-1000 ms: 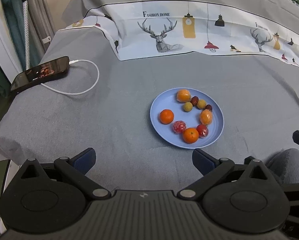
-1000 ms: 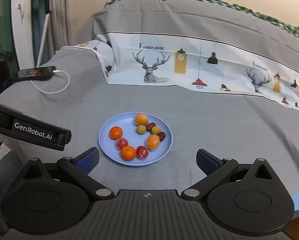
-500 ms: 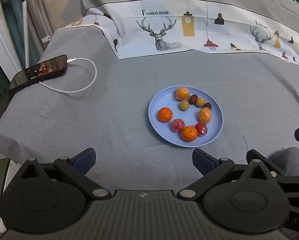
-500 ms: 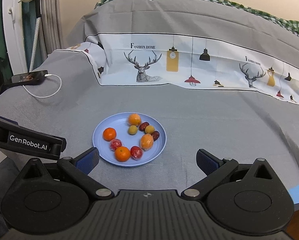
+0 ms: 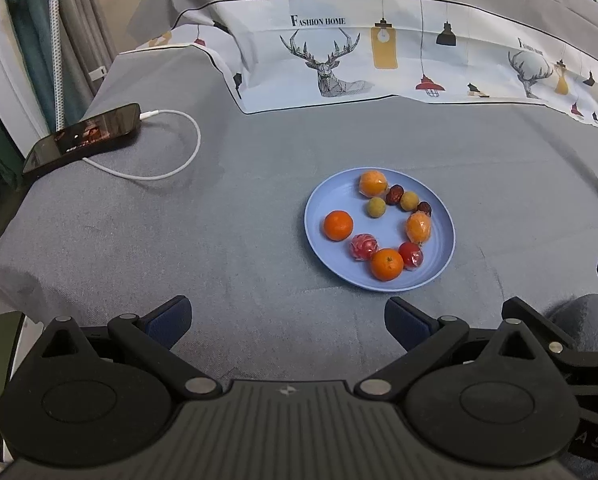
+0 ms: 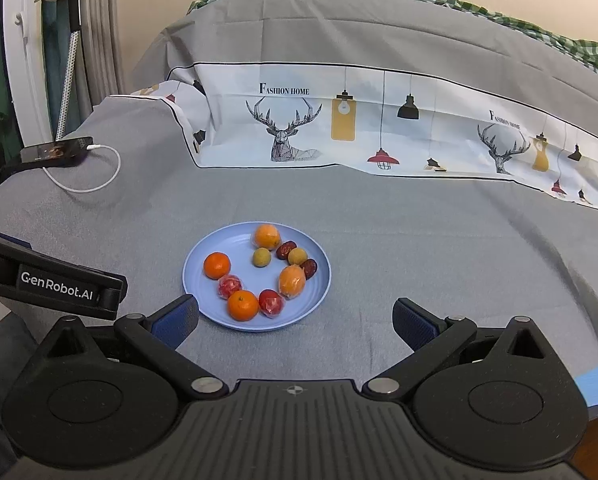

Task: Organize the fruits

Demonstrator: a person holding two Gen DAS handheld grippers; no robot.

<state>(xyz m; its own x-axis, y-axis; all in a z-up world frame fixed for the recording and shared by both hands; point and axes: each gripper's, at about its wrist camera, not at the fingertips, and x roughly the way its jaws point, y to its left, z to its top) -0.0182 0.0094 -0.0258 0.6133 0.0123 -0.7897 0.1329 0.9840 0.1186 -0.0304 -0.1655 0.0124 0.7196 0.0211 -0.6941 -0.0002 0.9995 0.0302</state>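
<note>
Nine small fruits lie on the round pale-blue plastic plate (image 6: 317,298), which sits on the grey bed cover (image 5: 227,240), and none is left loose on the cloth as far as either view shows. They run in a loose ring: a plain orange mandarin (image 6: 217,265) at the left, a film-wrapped red fruit (image 6: 230,286) and a second bare mandarin (image 6: 242,305) at the near rim, a wrapped red tomato-like fruit (image 6: 271,302) beside it, a wrapped orange fruit (image 6: 291,280), two dark red dates (image 6: 286,249), two small yellow-green round fruits (image 6: 261,257), and a wrapped orange at the far edge (image 6: 267,236). Judged from that, the gathering looks done or nearly so. Whether any sorting by kind is still wanted, the frames cannot say.

Both tongs are spread wide and carry nothing. The left tongs (image 5: 287,316) hover over bare cloth, near the plate's left side. The right tongs (image 6: 295,320) stand just short of the plate's near rim. A black phone (image 5: 83,138) on a white charging cable (image 5: 179,160) rests well apart at the far left corner.

Against the frame a second ago, no fruit has shifted. The right tongs' view has swung left and drawn a little nearer, so the plate sits more centred between its fingers; the left view has barely changed.
</note>
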